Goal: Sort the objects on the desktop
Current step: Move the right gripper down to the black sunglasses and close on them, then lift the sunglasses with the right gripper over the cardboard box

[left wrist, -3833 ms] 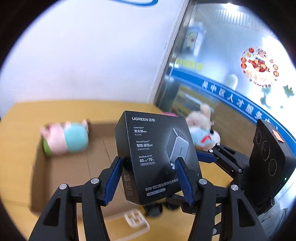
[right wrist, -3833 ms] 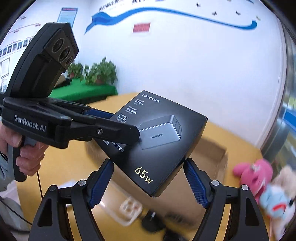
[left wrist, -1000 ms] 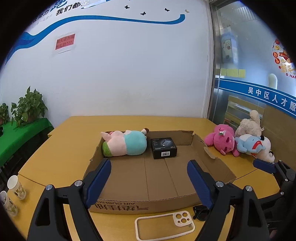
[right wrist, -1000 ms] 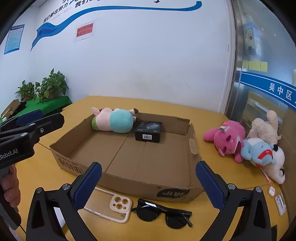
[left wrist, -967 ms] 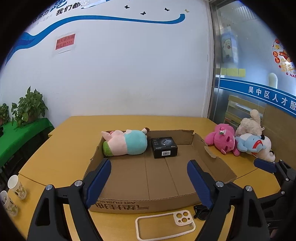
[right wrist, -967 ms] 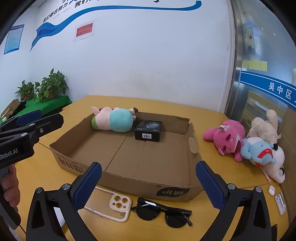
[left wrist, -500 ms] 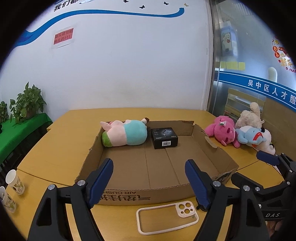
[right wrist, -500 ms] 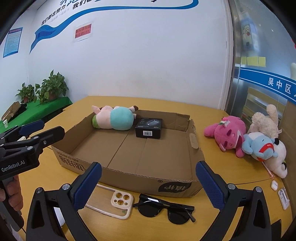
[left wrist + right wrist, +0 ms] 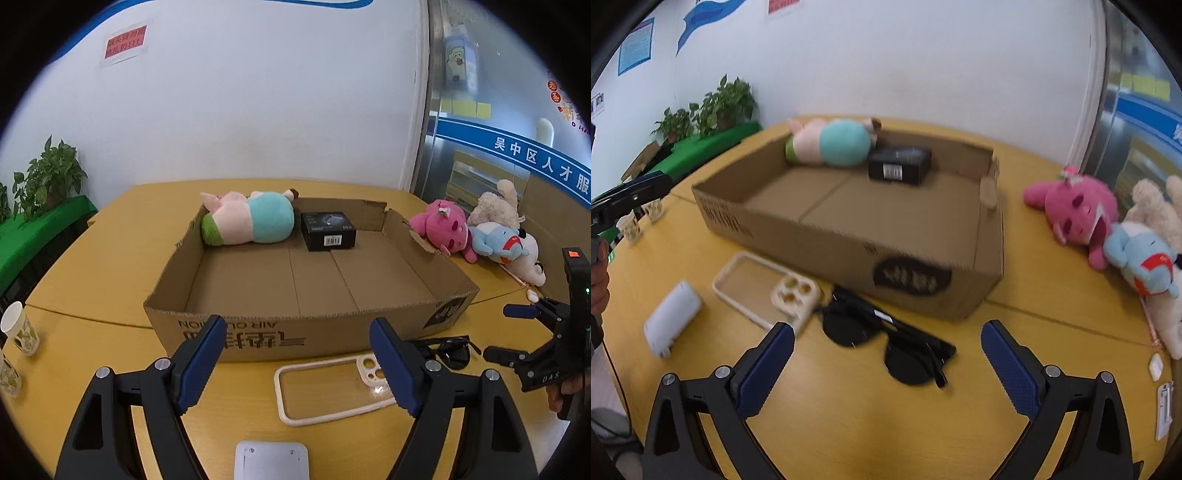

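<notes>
Both grippers have dropped lower and tipped down toward the tabletop since a second ago, and the black charger box (image 9: 328,231) that was clamped between them a few seconds back now lies inside the cardboard tray (image 9: 295,336), just beside the pink-and-teal plush (image 9: 251,221). That item looks sorted, so the next pick is likely among the loose things in front of the tray.

The right gripper (image 9: 886,365) stands wide with nothing between its pads, hanging over the black sunglasses (image 9: 886,336), which lie on the table just in front of the tray's near wall. The left gripper (image 9: 297,363) is also spread wide and empty, aimed at the clear phone case (image 9: 332,387) lying flat beside the sunglasses. Next to the case sits a small white charger block (image 9: 672,317). Off to the right, well apart from the tray, a pink plush (image 9: 1075,210), a blue one (image 9: 1141,258) and a cream one (image 9: 498,206) lie heaped together, unsorted.

Motion blurs the right wrist view, so the tray's printing and the sunglasses' hinges are hard to read. In the left wrist view the left gripper's own finger covers part of the sunglasses. Small white items at the table's right edge are too small to name.
</notes>
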`<state>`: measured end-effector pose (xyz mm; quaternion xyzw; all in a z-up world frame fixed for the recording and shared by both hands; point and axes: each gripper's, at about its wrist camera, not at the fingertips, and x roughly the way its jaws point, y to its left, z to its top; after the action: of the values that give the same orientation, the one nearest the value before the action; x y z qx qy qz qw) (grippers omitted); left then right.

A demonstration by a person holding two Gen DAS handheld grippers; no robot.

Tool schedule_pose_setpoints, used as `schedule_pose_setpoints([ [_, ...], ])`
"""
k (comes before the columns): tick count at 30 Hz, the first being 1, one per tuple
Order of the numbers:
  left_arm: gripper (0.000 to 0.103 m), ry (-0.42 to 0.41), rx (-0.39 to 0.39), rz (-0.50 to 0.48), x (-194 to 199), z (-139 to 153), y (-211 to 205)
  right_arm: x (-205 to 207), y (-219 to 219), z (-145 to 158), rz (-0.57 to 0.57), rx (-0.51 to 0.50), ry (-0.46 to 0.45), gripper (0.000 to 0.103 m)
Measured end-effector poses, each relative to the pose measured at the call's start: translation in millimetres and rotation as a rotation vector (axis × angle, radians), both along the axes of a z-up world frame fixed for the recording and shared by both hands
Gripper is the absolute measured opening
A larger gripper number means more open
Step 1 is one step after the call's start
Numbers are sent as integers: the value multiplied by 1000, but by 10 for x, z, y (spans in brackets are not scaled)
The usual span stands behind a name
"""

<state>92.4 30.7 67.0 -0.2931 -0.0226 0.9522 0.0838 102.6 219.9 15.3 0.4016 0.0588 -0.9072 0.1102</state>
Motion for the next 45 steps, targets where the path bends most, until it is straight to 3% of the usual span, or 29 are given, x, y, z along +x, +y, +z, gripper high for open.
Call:
schedule_pose_setpoints([
  [3,80,-42,19,-11,5,-124,29,-135,178,-133,4,-5,-22,101],
  [8,80,-74,13,-28,10,-209,86,-398,225,-347,65,-86,-89,83],
  [9,80,-78,13,-29,5,-217,89,-430,191,-389,78,-78,-94,72],
  [11,80,-89,17,-33,-8,-241,93,-501,122,-496,83,-56,-124,37],
  [19,80,-126,28,-61,-85,-355,173,-195,12,-709,54,-130,-212,31],
  [27,80,-188,79,-154,-164,-463,424,237,-81,-698,-124,-294,-217,32],
  [31,80,-250,141,-218,-227,-498,531,308,-110,-604,-145,-321,-181,53],
  [34,80,-255,156,-243,-227,-509,604,334,-39,-565,-163,-333,-170,53],
  [36,80,-263,157,-249,-208,-530,651,297,0,-603,-170,-345,-190,49],
  [38,80,-279,158,-258,-201,-562,676,275,22,-674,-174,-385,-220,29],
  [39,80,-284,158,-260,-201,-562,677,259,32,-708,-173,-414,-230,25],
  [45,80,-330,192,-292,-254,-606,673,262,41,-766,-182,-451,-224,12],
])
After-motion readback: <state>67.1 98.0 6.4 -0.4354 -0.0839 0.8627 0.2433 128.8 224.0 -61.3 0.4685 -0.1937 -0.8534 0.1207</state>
